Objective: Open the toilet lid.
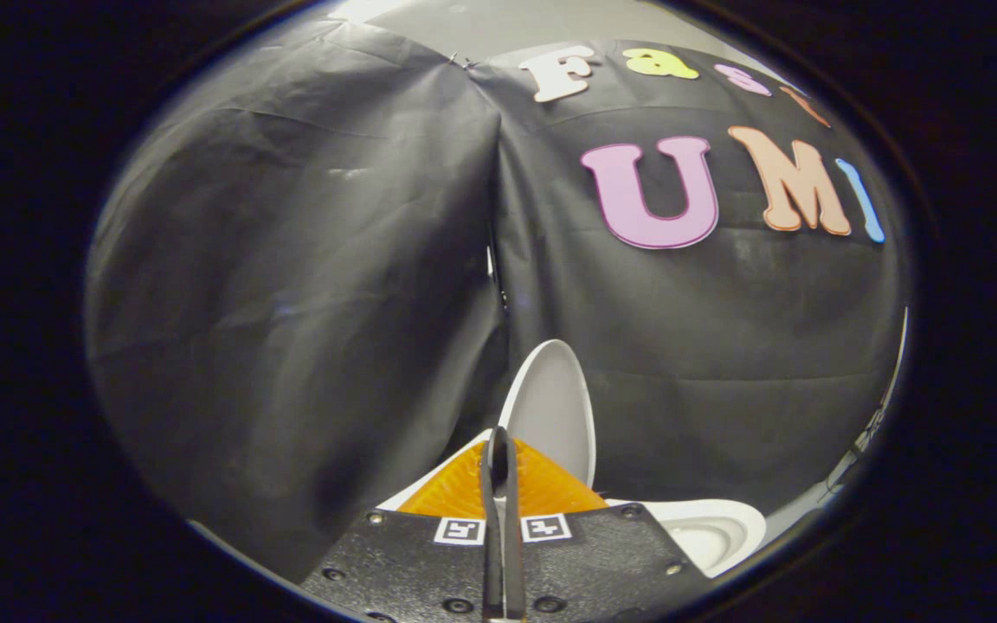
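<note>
Toilet lid (550, 407) upright beyond the claw (499, 459) — fingers pressed together, gripping nothing. Could drop back onto the bowl (710, 529) — nothing bracing it.

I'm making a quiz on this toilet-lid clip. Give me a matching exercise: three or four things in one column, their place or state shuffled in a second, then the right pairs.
Things:
1. white oval toilet lid
2. white toilet bowl rim
3. gripper fingers
4. black cloth wall

Places or states:
A. closed together, nothing held between them
B. raised upright, just beyond the fingers
C. hanging creased behind the toilet
D. low beside the fingers, under the raised lid

Pairs: 1-B, 2-D, 3-A, 4-C
</note>
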Motion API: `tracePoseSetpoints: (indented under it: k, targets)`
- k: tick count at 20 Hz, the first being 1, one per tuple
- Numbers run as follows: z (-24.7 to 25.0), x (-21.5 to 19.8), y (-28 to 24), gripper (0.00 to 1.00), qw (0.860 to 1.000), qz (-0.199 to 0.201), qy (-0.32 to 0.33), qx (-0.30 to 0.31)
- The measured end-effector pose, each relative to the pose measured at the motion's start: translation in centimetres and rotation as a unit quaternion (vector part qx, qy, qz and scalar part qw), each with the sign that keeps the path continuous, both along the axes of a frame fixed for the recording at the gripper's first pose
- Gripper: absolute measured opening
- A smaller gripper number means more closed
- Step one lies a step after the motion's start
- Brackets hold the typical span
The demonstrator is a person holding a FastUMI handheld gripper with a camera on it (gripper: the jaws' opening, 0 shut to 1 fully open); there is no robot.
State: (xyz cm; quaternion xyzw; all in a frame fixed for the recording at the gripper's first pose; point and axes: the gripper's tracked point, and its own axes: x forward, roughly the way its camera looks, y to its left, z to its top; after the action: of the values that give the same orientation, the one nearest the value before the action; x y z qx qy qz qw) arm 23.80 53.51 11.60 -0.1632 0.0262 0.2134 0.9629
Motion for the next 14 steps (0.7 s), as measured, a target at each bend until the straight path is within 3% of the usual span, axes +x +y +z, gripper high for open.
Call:
tracePoseSetpoints:
  k: [10,14]
  targets:
    - [-1.4,-0.9,2.0,0.02,0.999,0.032,0.018,-0.013]
    - [-1.5,-1.2,2.3,0.11,0.999,0.033,0.02,-0.023]
